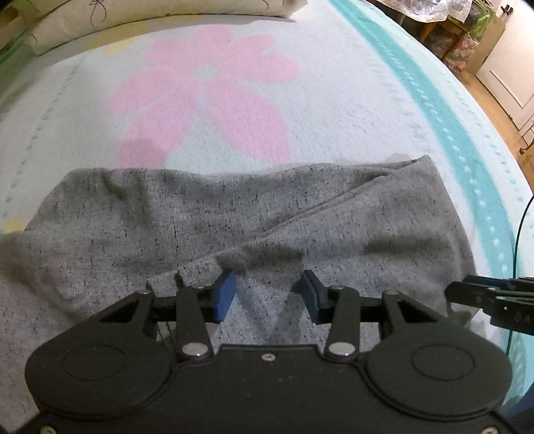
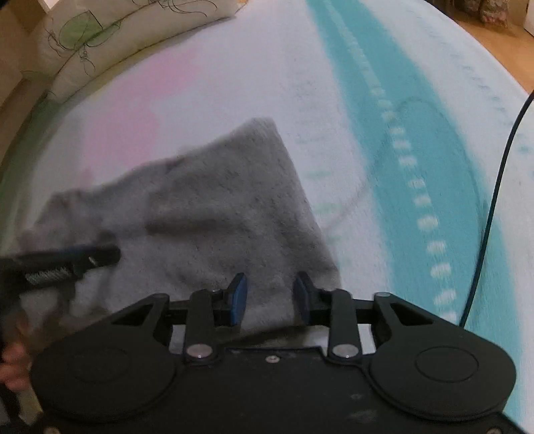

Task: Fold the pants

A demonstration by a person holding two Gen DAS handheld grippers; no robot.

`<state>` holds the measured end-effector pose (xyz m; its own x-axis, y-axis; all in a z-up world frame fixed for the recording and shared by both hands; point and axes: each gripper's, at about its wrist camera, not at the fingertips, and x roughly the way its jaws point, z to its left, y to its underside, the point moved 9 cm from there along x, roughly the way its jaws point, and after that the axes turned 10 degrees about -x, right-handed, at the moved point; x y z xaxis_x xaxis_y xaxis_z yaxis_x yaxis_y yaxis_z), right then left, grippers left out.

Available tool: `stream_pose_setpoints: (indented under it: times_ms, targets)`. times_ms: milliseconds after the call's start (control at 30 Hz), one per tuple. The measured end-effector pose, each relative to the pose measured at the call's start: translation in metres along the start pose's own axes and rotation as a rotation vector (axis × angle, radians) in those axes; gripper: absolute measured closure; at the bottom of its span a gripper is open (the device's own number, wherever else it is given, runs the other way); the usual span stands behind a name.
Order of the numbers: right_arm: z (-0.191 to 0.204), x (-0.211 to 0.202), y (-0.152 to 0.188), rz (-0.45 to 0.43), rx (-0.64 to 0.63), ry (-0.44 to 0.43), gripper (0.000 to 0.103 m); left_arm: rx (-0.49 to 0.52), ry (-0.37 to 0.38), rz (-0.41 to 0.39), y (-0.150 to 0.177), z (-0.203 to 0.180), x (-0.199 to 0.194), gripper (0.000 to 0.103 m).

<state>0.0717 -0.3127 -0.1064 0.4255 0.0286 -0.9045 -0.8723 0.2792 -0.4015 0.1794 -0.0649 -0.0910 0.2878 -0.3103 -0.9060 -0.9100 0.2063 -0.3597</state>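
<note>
At the bottom of the left wrist view, the left gripper (image 1: pixel 268 292) is hanging over the grey pants (image 1: pixel 213 227), its blue pads (image 1: pixel 224 295) standing well apart with bare cloth showing between them and neither pad pressing on the fabric. A folded edge of the cloth is running diagonally from just beside the left pad up toward the right of the frame. At the right edge of that view, the black tip of the right gripper (image 1: pixel 480 295) is poking in over the pants' lower right corner.

In the blurred right wrist view, the right gripper (image 2: pixel 269 293) is sitting low over the pants (image 2: pixel 213 213), jaws partly apart with a ridge of grey cloth between the pads; whether they are pinching it I cannot tell. At the lower left, a hand (image 2: pixel 15 365) is showing beside the other gripper's black body.

Farther up, the pants are lying bunched on the blanket (image 1: pixel 350 100), below its pink flower (image 1: pixel 213 96) and left of its teal stripe (image 1: pixel 444 117). A pale pillow (image 1: pixel 150 16) is lying along the top edge.
</note>
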Motion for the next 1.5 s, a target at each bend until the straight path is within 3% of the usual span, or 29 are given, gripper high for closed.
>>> stream_pose_setpoints:
  times_ms: [67, 200, 300, 433, 900, 1100, 1300, 1433, 1500]
  targets:
    - [0.003, -0.005, -0.002, 0.013, 0.000, 0.009, 0.072, 0.002, -0.007, -0.002, 0.001, 0.000, 0.000, 0.051]
    - [0.012, -0.024, -0.011, -0.063, -0.011, 0.011, 0.069, 0.036, -0.039, -0.015, 0.004, -0.009, 0.004, 0.051]
    - [0.012, -0.007, -0.001, 0.006, -0.038, 0.044, 0.070, 0.067, -0.068, -0.020, 0.006, -0.014, -0.001, 0.051]
    - [0.011, -0.008, 0.002, -0.013, -0.055, 0.044, 0.071, 0.077, -0.076, -0.013, 0.010, -0.015, -0.002, 0.050]
    - [0.001, -0.012, 0.000, -0.064, 0.059, -0.028, 0.069, 0.059, -0.145, 0.085, 0.037, 0.020, -0.028, 0.049]
    - [0.006, -0.035, -0.007, -0.173, 0.076, -0.098, 0.067, -0.003, -0.183, 0.007, 0.013, 0.081, -0.094, 0.048]
    - [0.018, -0.049, -0.012, -0.228, 0.032, -0.126, 0.067, -0.177, -0.220, -0.133, -0.016, 0.184, -0.166, 0.033]
    - [0.027, -0.049, -0.012, -0.238, -0.025, -0.115, 0.067, -0.310, -0.279, -0.182, -0.006, 0.262, -0.183, 0.030]
    - [0.029, -0.047, -0.012, -0.234, -0.050, -0.102, 0.067, -0.400, -0.263, -0.177, 0.008, 0.291, -0.180, 0.030]
